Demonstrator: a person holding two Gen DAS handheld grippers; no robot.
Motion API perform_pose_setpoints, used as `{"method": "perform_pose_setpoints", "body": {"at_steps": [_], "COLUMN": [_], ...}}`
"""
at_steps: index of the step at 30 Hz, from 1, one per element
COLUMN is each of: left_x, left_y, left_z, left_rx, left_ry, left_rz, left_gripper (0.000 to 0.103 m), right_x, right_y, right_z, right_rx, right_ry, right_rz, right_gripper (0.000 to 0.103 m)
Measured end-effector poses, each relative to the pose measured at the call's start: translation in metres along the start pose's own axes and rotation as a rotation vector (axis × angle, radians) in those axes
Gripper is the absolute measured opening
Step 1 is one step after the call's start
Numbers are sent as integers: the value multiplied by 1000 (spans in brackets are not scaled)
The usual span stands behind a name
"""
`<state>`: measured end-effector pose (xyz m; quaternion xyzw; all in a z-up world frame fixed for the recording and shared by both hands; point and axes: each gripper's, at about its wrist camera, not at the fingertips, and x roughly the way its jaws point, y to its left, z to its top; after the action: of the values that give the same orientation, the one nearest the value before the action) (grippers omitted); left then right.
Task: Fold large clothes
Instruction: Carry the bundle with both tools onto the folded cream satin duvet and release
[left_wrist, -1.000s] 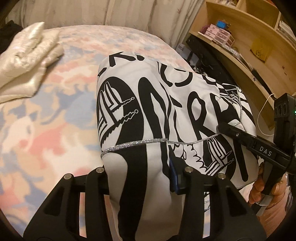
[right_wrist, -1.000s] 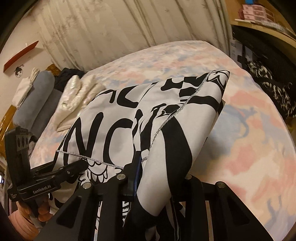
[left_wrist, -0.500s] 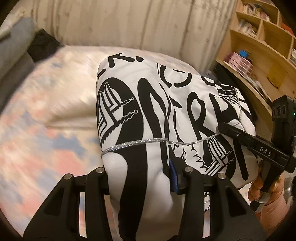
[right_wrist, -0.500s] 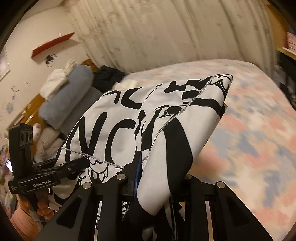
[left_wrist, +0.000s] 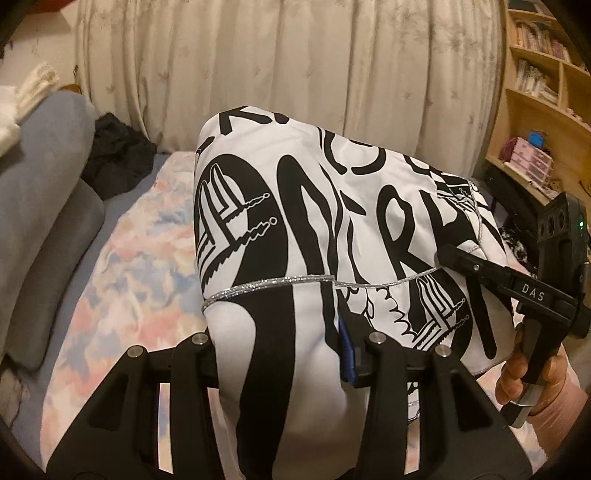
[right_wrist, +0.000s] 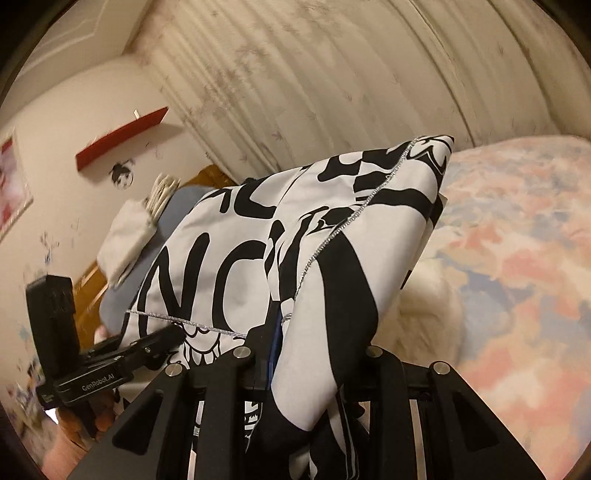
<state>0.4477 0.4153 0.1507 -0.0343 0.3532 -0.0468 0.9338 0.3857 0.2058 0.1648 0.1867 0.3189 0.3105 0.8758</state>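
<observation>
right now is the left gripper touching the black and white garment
Touching. In the left wrist view the left gripper has the black and white garment bunched between its fingers, the cloth pressed against the blue pad with no gap.

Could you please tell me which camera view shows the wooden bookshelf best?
The left wrist view: the wooden bookshelf stands at its right edge, with books and boxes on its shelves. The right wrist view shows none of it.
</observation>
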Motion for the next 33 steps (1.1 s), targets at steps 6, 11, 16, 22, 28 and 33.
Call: {"method": "perform_pose_setpoints", "body": {"at_steps": [6, 11, 16, 22, 28, 33], "left_x": [126, 149, 156, 115, 60, -12], "left_y": [50, 69, 34, -4, -53, -98], "left_z": [-19, -35, -37, -35, -34, -39], "left_rx": [-75, -128, -77, 55, 78, 55], "left_ry": [173, 153, 156, 95, 59, 33], "left_rz": [-3, -36, 98, 228, 214, 199], "left_gripper": [54, 62, 81, 81, 81, 81], "right_x": [102, 119, 105, 68, -18, -98], "right_y": [-51, -70, -69, -79, -60, -41], "right_z": [-30, -57, -55, -45, -44, -40], "right_rx": [106, 86, 57, 61, 34, -15], "right_ry": [99, 113, 146, 180, 185, 180], "right_rz": [-59, -87, -127, -146, -148, -172], "right_gripper": [31, 47, 61, 68, 68, 68]}}
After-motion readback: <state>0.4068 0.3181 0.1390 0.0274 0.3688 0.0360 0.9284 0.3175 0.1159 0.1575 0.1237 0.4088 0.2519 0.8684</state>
